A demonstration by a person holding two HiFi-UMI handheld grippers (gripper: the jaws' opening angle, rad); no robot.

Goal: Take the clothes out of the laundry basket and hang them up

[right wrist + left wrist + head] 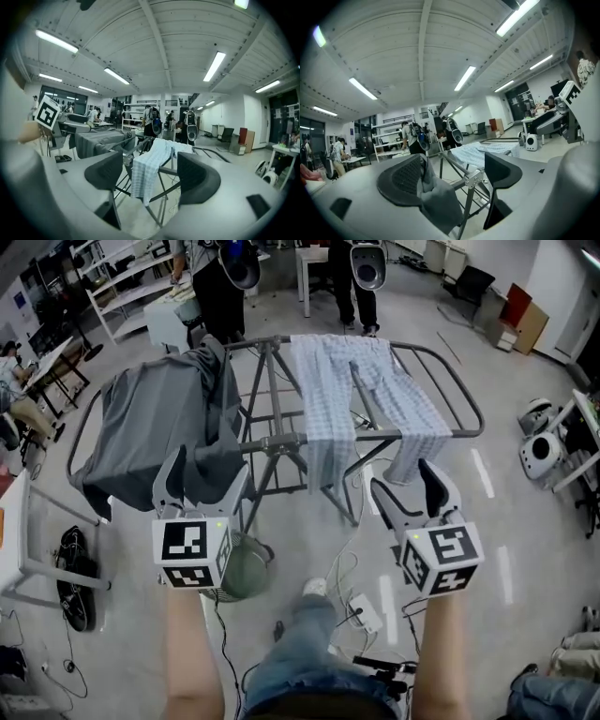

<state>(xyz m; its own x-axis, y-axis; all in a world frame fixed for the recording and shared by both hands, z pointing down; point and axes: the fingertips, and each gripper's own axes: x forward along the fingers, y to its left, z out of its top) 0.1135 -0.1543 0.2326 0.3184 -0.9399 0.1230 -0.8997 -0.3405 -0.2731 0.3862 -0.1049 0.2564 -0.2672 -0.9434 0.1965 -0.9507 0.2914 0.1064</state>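
Now at left end of grey metal drying rack point(281, 440): dark grey cloth garment point(155, 413) draped over rail, directly ahead of left gripper point(211, 472), brushing one pad; jaws apart, nothing pinched. Right gripper point(405, 479) agape, empty, facing blue-white checked trousers point(323, 390). Left nearer, probably, for straightening the grey.

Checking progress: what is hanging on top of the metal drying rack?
A dark grey garment drapes the left side of the grey metal drying rack, light blue checked trousers the middle. The rack beneath both is covered.
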